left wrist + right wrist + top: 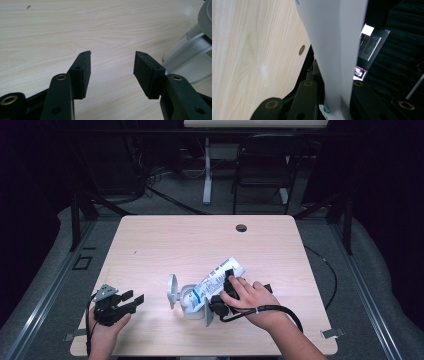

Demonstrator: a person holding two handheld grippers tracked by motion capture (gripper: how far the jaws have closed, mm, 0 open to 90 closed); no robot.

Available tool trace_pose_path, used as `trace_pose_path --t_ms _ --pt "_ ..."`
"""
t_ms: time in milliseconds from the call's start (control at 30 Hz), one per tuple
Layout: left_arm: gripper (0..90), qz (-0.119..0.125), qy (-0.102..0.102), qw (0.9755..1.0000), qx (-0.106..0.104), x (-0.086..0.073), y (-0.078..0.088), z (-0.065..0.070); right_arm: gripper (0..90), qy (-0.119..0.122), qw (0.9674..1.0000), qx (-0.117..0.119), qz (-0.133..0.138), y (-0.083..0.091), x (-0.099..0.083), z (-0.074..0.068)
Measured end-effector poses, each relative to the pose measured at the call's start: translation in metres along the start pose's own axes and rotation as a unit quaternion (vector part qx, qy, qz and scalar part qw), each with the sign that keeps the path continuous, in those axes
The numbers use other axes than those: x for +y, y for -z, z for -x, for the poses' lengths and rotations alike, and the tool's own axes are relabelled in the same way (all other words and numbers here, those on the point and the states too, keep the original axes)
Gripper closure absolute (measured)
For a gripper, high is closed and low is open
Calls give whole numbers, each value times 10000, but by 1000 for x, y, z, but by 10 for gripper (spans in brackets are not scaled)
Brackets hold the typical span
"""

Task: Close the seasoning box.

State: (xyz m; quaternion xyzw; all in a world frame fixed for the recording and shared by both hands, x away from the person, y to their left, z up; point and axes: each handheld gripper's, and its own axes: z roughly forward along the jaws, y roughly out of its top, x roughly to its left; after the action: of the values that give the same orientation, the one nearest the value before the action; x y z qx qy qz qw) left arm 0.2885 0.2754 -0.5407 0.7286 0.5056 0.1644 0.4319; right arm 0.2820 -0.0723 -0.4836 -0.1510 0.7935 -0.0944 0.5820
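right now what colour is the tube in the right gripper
White with blue print on the tube, shut in the right gripper; the high view shows it best.

Pale beige wood-grain table top (165, 245) with one dark round hole (241, 228). White squeeze tube (216, 279) printed with blue and dark lettering. Translucent white plastic holder (186, 300) with grey end plates. Black grippers (120, 306).

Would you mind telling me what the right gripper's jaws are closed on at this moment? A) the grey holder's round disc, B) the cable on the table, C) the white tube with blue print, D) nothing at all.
C: in the right gripper view the white tube stands pinched between the jaws of the right gripper, and the high view shows the same tube slanting up from that gripper beside the grey holder.
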Motion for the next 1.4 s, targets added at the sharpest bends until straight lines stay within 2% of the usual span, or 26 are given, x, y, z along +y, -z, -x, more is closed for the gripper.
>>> trace_pose_path --t_ms 767,800,1400 --pt "486 -9 10 10000 -2 0 -1 0 827 -43 10000 7 20 0 -3 1" --pt "485 -10 9 10000 -1 0 -1 0 827 7 10000 1 -43 1 -2 2" --pt "485 -23 0 10000 3 0 -1 -1 843 -94 10000 18 22 2 -3 1"
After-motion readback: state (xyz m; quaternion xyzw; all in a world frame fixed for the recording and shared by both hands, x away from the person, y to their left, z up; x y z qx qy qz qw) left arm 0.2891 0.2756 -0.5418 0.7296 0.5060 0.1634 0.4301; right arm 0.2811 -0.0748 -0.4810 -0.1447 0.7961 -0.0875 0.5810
